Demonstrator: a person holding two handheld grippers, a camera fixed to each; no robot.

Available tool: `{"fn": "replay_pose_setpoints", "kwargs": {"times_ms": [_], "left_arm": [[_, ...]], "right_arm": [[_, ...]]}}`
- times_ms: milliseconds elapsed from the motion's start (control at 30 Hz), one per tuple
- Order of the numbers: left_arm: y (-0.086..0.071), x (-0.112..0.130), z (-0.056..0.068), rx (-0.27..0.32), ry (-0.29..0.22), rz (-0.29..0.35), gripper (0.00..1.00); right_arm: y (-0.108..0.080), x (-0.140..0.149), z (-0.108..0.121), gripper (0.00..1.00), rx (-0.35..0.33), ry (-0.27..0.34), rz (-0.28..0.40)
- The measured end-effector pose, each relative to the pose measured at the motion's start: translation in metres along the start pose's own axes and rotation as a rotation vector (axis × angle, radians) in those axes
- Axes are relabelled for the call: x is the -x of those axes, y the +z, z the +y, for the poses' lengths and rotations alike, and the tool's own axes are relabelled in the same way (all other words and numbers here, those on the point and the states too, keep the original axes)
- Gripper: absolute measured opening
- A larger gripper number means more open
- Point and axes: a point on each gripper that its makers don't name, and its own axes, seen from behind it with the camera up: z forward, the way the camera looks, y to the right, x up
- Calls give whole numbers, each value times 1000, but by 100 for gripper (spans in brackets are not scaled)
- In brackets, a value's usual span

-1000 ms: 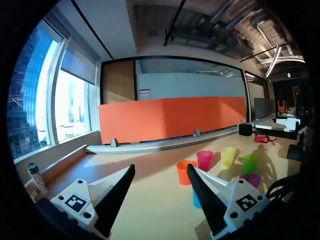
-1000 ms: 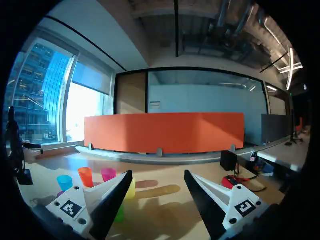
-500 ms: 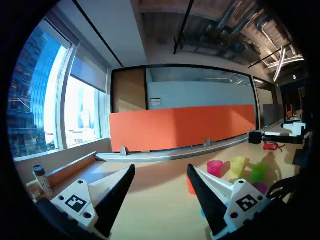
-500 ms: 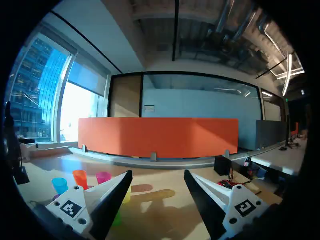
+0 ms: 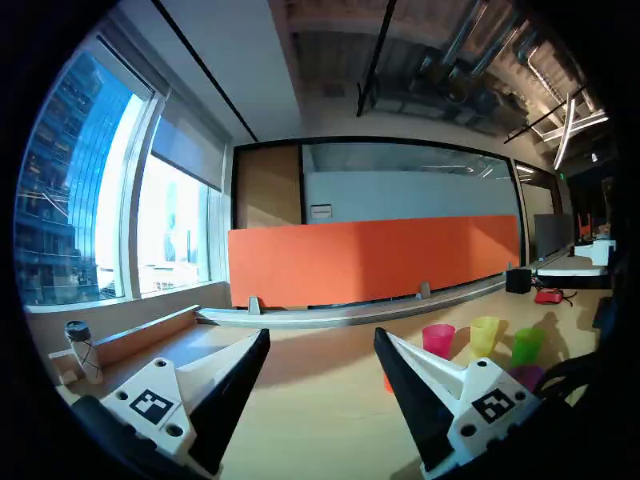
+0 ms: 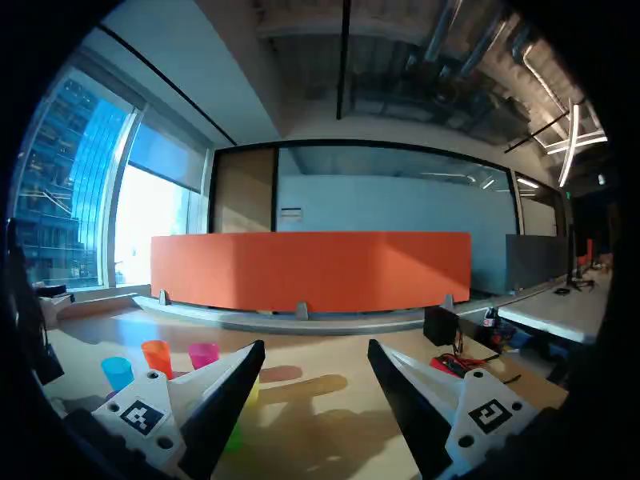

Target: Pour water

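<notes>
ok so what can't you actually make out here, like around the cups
Orange cup: left gripper view, nearly all behind the left gripper's finger.
Purple cup: same view, lower part cut off by that finger's mount.
Yellow cup and green cup: right gripper view, slivers beside the right gripper's finger.
Water in any cup: both views look side-on, no insides show.
Small bottle: left gripper view, too small and warped to tell its contents.

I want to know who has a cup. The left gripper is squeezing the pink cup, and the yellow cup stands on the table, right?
Not quite. The left gripper view shows the left gripper open and squeezing nothing; the pink cup stands on the table beside the yellow cup, past the fingers.
</notes>
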Motion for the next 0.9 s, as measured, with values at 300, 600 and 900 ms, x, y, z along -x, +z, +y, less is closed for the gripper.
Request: {"fn": "replay_pose_setpoints", "kwargs": {"times_ms": [300, 600, 900], "left_arm": [[4, 19, -1, -4, -18, 0, 96], [8, 33, -4, -1, -32, -8, 96], [11, 39, -5, 9, -57, -4, 96]], "right_arm": [[-2, 8, -4, 100, 5, -3, -26], [-5, 5, -10, 100, 3, -16, -33], [-7, -4, -15, 100, 3, -25, -26]]}}
